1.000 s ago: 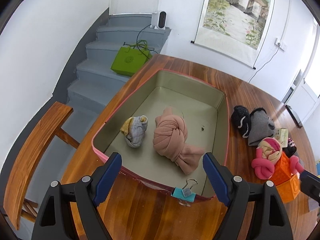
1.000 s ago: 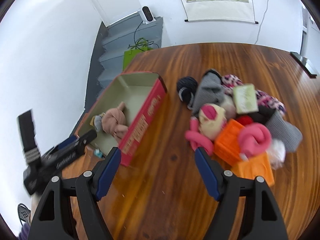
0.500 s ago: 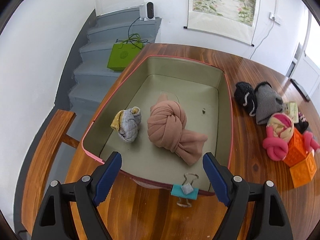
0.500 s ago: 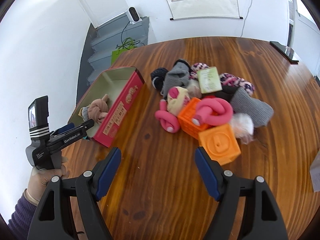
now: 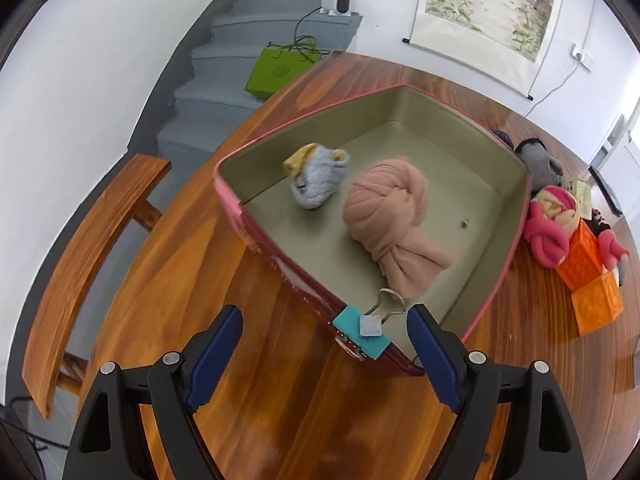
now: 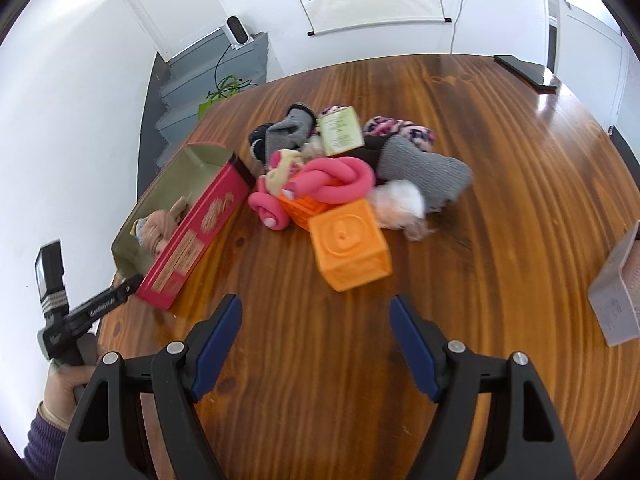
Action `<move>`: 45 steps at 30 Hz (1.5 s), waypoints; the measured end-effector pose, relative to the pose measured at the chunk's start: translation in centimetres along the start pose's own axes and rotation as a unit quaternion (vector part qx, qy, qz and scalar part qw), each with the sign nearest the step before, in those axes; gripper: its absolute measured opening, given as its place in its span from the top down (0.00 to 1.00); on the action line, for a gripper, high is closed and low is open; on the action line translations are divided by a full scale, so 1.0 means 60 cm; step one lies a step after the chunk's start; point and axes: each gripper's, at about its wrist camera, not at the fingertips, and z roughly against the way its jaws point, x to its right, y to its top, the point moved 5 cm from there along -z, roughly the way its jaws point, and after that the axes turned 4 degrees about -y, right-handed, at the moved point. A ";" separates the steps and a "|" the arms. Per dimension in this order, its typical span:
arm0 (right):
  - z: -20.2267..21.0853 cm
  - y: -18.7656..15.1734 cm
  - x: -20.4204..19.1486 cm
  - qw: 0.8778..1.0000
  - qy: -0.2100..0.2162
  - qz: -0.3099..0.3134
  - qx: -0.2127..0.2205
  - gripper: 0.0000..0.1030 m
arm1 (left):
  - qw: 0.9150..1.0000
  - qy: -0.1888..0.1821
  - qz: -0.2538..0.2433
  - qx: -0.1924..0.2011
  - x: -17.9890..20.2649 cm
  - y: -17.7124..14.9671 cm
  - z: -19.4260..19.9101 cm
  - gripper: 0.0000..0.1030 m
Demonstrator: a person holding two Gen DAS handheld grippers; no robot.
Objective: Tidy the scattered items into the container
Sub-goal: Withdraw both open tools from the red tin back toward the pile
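Note:
The red box [image 5: 276,256] with a beige inside sits on the wooden table and also shows in the right wrist view [image 6: 192,236]. It holds a knotted peach cloth [image 5: 390,208] and a grey-yellow sock bundle [image 5: 318,180]. A teal binder clip [image 5: 362,330] is clipped on its near wall. My left gripper [image 5: 324,352] is open and empty just before the clip. My right gripper [image 6: 316,336] is open and empty, short of an orange cube [image 6: 348,244]. Behind the cube lies a pile: a pink knotted tube [image 6: 336,180], grey socks [image 6: 424,172] and a small green box [image 6: 340,130].
A wooden chair [image 5: 88,252] stands left of the table, with grey stairs and a green bag [image 5: 276,72] beyond. A pale box [image 6: 616,296] lies at the table's right edge. A dark flat object [image 6: 524,70] lies at the far right. My left hand and gripper [image 6: 72,320] show at left.
The left gripper has swung left and nearer the box's clipped corner. The right gripper has moved toward the pile, so the orange cube sits closer and more central.

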 end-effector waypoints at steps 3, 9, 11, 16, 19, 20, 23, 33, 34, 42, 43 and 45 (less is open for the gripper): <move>0.014 -0.009 0.022 1.000 -0.001 -0.002 0.000 0.23 | 1.000 -0.003 0.023 -0.008 0.000 -0.041 0.012 0.16; 0.035 -0.028 0.060 1.000 0.005 -0.002 -0.002 0.23 | 0.999 0.013 0.027 -0.015 0.037 -0.118 0.054 0.16; 0.041 -0.034 0.067 1.000 0.008 0.001 -0.002 0.23 | 0.999 0.015 0.027 -0.017 0.059 -0.149 0.069 0.16; 0.055 -0.050 0.084 1.000 0.015 0.013 -0.003 0.23 | 0.999 0.016 0.048 -0.021 0.107 -0.236 0.103 0.16; 0.059 -0.064 0.093 1.000 0.017 0.023 -0.009 0.23 | 0.998 0.015 0.057 -0.025 0.125 -0.275 0.120 0.15; 0.058 -0.067 0.094 0.999 0.017 0.027 -0.011 0.23 | 0.998 0.014 0.054 -0.025 0.131 -0.282 0.126 0.15; 0.059 -0.081 0.101 0.999 0.015 0.039 -0.017 0.23 | 0.999 0.027 0.024 0.008 0.147 -0.288 0.157 0.15; 0.055 -0.100 0.117 0.999 0.010 0.042 -0.032 0.23 | 0.993 -0.010 -0.083 0.083 0.243 -0.220 0.215 0.15; 0.056 -0.100 0.116 0.999 0.010 0.043 -0.031 0.23 | 0.993 -0.028 -0.088 0.072 0.255 -0.211 0.203 0.15; 0.063 -0.096 0.126 0.999 0.000 0.032 -0.027 0.23 | 0.990 -0.077 -0.116 0.018 0.327 -0.162 0.090 0.15; 0.063 -0.096 0.129 0.999 -0.002 0.030 -0.027 0.23 | 0.991 -0.074 -0.115 0.013 0.326 -0.159 0.080 0.15; 0.064 -0.096 0.137 0.999 -0.006 0.024 -0.027 0.23 | 0.992 -0.067 -0.109 0.005 0.317 -0.155 0.060 0.15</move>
